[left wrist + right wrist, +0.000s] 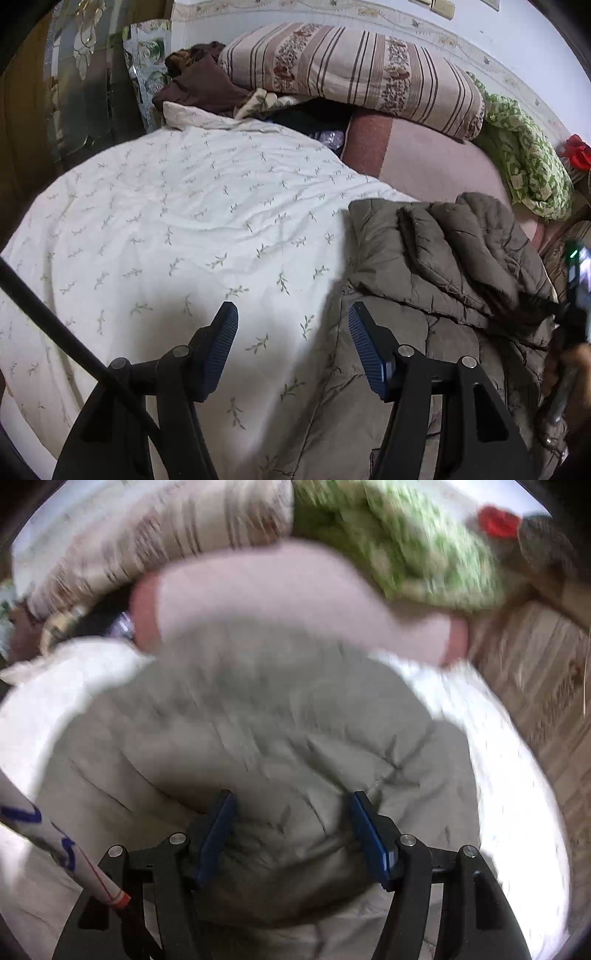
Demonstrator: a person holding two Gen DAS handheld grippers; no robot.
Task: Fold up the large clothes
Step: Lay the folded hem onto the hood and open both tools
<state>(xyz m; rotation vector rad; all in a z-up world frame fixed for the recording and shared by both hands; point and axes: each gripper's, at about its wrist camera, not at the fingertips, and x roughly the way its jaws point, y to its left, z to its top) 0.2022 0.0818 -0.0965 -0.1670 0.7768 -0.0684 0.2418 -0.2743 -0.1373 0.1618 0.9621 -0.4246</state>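
A grey-brown quilted jacket (443, 258) lies bunched on the white leaf-print bed cover (166, 221), with a folded part and a dark fur trim (524, 302) on top. My left gripper (291, 332) hangs open over the jacket's left edge, its right finger above the jacket and its left finger above the cover, with nothing between the pads. The right wrist view is blurred. There my right gripper (291, 816) stands open just over the middle of the jacket (258, 720); I see no fabric pinched. A hand (569, 365) shows at the right edge.
A striped folded quilt (351, 70) lies on a pink blanket (436, 162) at the head of the bed, beside a green patterned cloth (528, 173) and brown clothes (203, 85). A dark cable (55, 317) crosses the lower left. A wood-pattern floor (535, 686) lies right of the bed.
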